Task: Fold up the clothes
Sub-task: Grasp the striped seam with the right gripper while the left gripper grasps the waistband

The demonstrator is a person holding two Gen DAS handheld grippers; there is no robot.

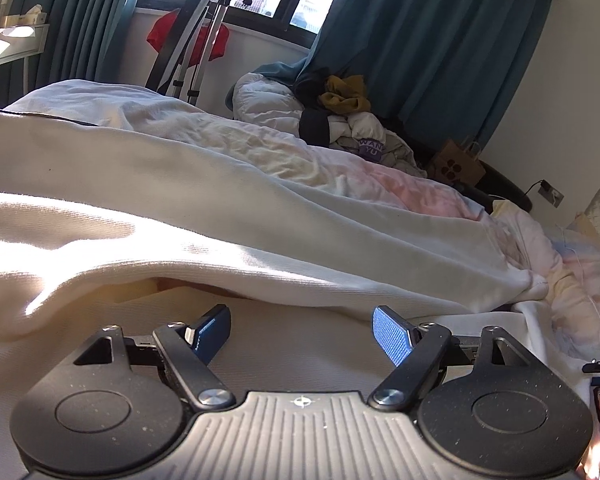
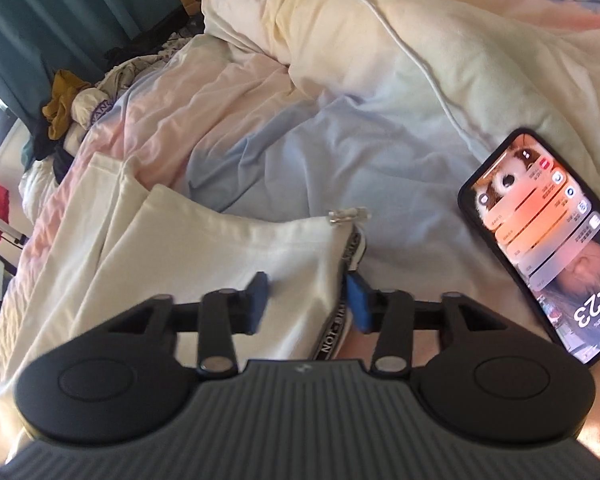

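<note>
A cream-white garment [image 1: 180, 240] lies spread in soft folds across the bed. My left gripper [image 1: 300, 332] hovers low over its near part. It is open wide, and nothing sits between its blue pads [image 1: 392, 336]. In the right wrist view the same white garment [image 2: 200, 248] lies folded lengthwise, with a black-and-white lettered band [image 2: 336, 320] along its near edge and a small shiny clip [image 2: 348, 216] at its corner. My right gripper [image 2: 308, 304] straddles that banded corner. Its jaws stand apart, and the cloth between them lies flat, not pinched.
A lit phone [image 2: 540, 248] lies on the pastel duvet [image 2: 340, 120] right of the garment, with a white cable [image 2: 400, 40] beyond it. A heap of clothes [image 1: 340, 120] sits at the bed's far end by the teal curtains [image 1: 420, 60]. A paper bag [image 1: 456, 164] stands behind.
</note>
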